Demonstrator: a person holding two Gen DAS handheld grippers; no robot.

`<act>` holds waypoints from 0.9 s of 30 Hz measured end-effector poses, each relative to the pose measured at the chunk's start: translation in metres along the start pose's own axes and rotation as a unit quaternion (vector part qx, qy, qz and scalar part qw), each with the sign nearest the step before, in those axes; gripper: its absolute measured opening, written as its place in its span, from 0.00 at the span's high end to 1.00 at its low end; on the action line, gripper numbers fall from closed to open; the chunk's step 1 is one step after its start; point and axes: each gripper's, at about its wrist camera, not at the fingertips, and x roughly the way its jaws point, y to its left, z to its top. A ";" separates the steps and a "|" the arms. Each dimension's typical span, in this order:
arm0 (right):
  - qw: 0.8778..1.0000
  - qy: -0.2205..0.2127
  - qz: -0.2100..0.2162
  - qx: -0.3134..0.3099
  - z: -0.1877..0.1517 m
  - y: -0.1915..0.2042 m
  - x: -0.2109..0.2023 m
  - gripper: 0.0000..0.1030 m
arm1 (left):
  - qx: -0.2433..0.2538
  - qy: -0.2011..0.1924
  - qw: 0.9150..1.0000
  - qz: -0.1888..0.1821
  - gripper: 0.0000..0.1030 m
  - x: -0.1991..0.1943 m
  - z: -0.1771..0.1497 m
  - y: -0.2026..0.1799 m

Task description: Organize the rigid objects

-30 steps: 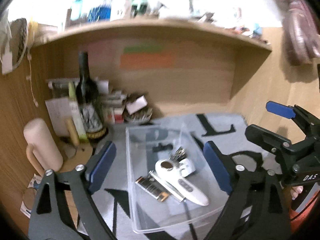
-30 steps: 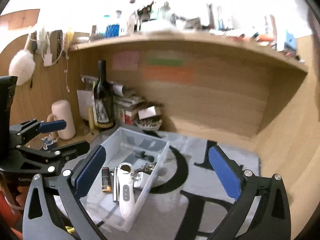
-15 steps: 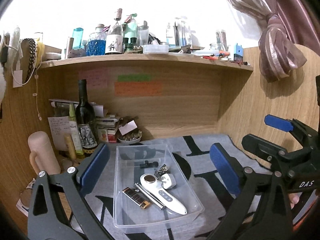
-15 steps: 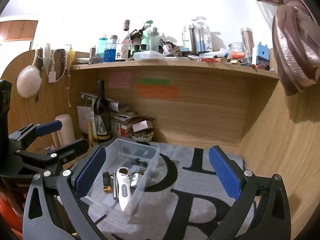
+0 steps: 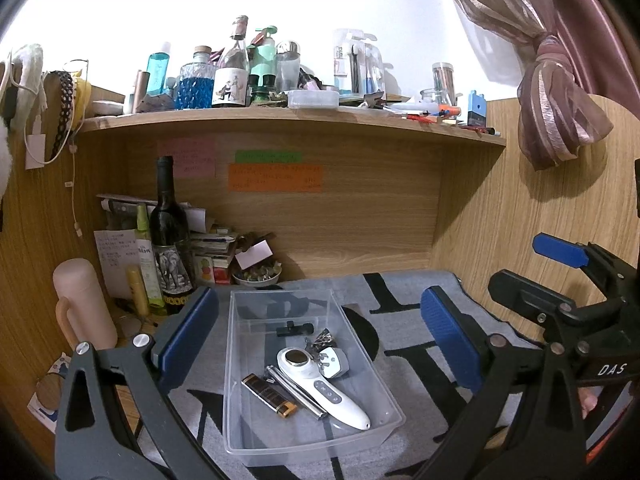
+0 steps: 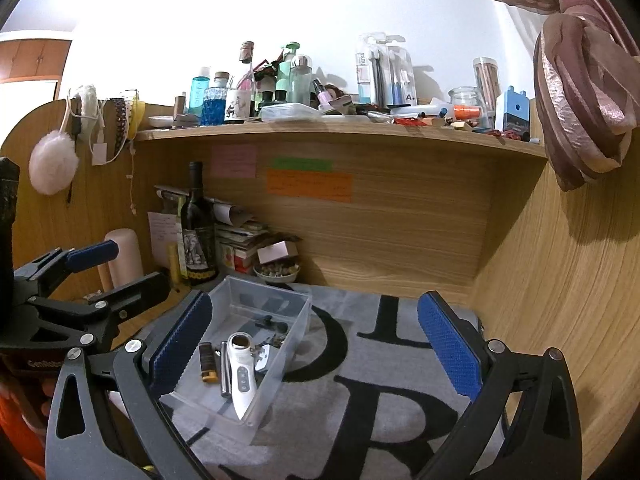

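Observation:
A clear plastic bin [image 5: 240, 364] sits on a grey mat with black letters [image 5: 404, 332]. In it lie a white handheld device [image 5: 320, 388], a brown lighter [image 5: 269, 395], a metal tube [image 5: 294, 393], a white key fob with keys [image 5: 332, 362] and a small black part [image 5: 295, 328]. My left gripper [image 5: 320, 344] is open and empty, raised above and in front of the bin. My right gripper [image 6: 316, 350] is open and empty, right of the bin [image 6: 298, 320]; the white device [image 6: 242, 376] shows there too. Each gripper shows in the other's view.
A dark wine bottle [image 5: 170, 240], a pink tumbler [image 5: 82, 304], stacked boxes and a small bowl [image 5: 256, 276] crowd the back left corner. A cluttered shelf [image 5: 280, 118] runs overhead. Wooden walls close in the back and right. A tied curtain [image 5: 560, 116] hangs at the right.
Both grippers have pulled back and up from the bin, so it looks smaller and the top shelf has come into view. The bin's contents have not moved.

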 end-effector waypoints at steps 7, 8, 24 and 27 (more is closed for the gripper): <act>1.000 0.000 -0.002 -0.003 0.001 0.004 -0.001 0.00 | -0.006 0.005 1.000 -0.003 0.00 0.004 0.000 0.003; 1.000 0.000 0.000 -0.003 0.001 0.003 0.000 0.00 | -0.006 0.005 1.000 -0.003 0.00 0.004 0.000 0.003; 1.000 -0.001 -0.001 -0.006 0.001 0.003 -0.001 0.00 | -0.002 0.000 1.000 -0.007 0.00 0.003 -0.001 0.000; 1.000 -0.001 0.000 -0.005 0.001 0.002 0.000 0.00 | -0.002 0.000 1.000 -0.008 0.00 0.002 -0.001 0.000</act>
